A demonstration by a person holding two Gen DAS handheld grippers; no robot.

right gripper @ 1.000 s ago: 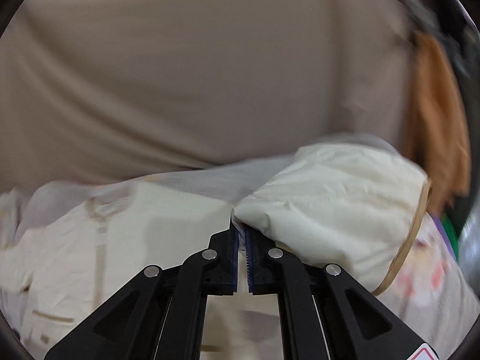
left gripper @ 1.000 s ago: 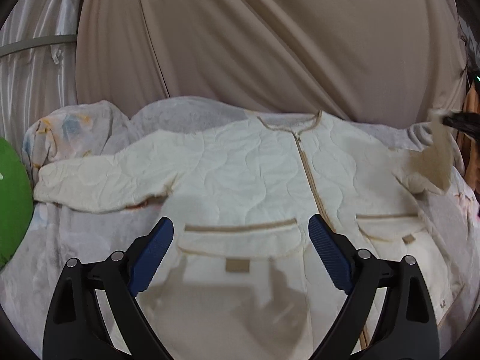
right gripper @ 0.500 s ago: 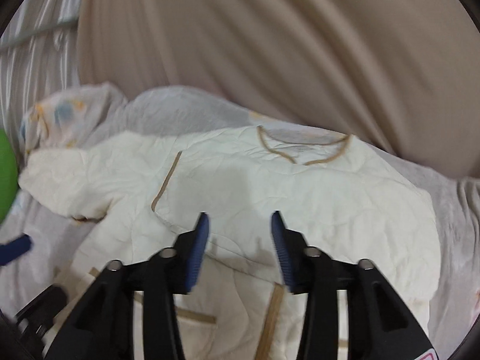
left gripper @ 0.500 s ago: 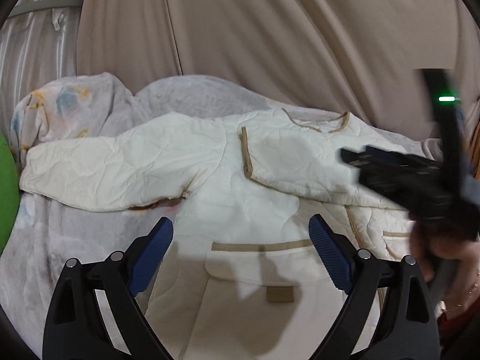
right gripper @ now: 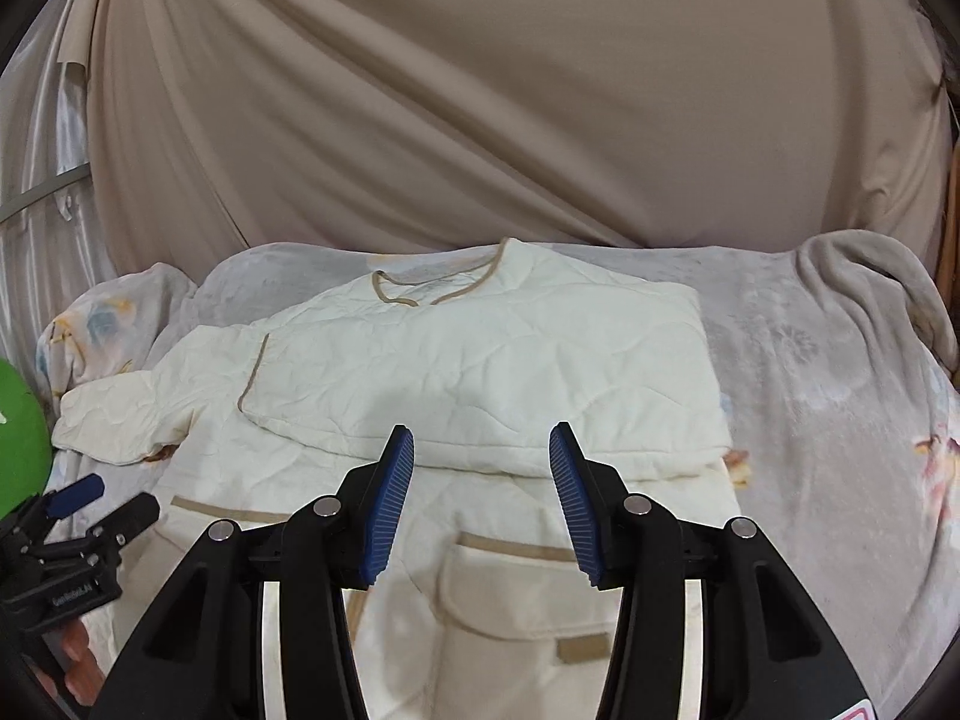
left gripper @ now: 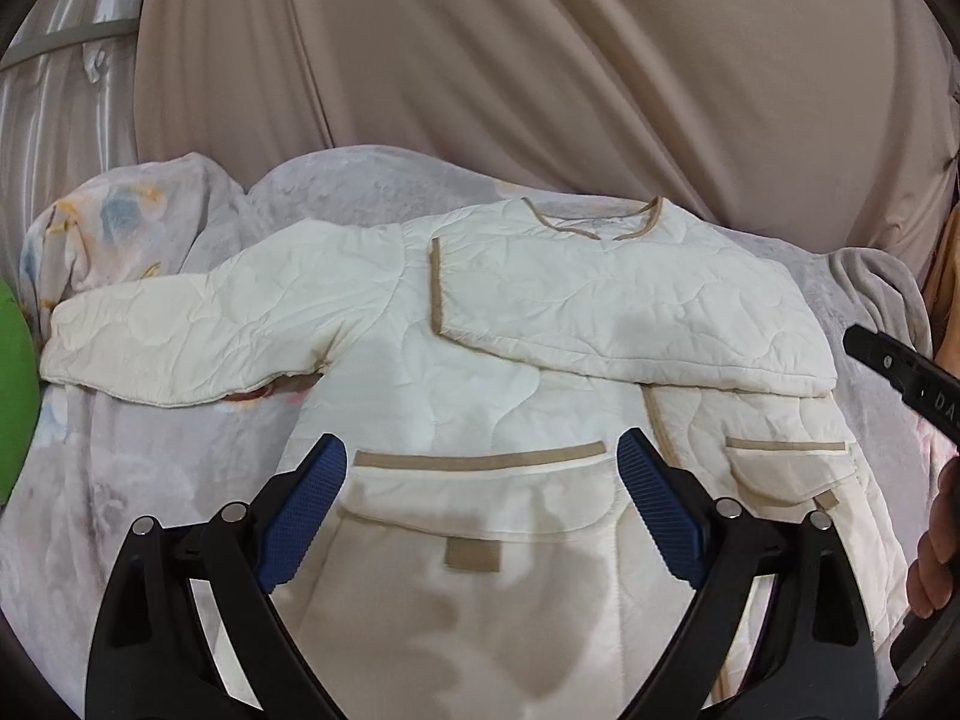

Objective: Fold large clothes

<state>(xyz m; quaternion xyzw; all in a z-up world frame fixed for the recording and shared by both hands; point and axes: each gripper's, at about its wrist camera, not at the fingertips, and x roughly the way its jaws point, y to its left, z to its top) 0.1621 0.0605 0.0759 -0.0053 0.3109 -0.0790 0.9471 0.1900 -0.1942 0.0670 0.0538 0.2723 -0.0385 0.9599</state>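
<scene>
A: We have two grippers here. Our left gripper point(left gripper: 483, 510) is spread wide with nothing between its blue pads point(left gripper: 303, 513); it hangs above the lower front of the jacket point(left gripper: 480, 372), over the left pocket point(left gripper: 480, 498), and we can't tell that it touches the cloth.

B: Agreed. Our right gripper point(right gripper: 482, 501) is also parted, less widely, and grips nothing. It hovers over the jacket's right half, just short of the folded sleeve point(right gripper: 480, 384). In the left wrist view its black body and the person's fingers point(left gripper: 933, 546) show at the right edge.

A: And from the right wrist view we see the left gripper low at the left, a hand under it.

B: Counting outward: one cream quilted jacket with tan trim, lying front up on the blanket point(right gripper: 810, 396). Two patch pockets, each with a tan band and a small tan tab.

A: Two sleeves. One is folded across the chest, its cuff ending near the middle; the other sleeve point(left gripper: 180, 336) lies stretched out flat on the blanket toward the green object point(left gripper: 15, 384).

B: Behind it all hangs one beige curtain point(right gripper: 480, 120), with pale silvery fabric point(left gripper: 54, 90) at its left.
</scene>
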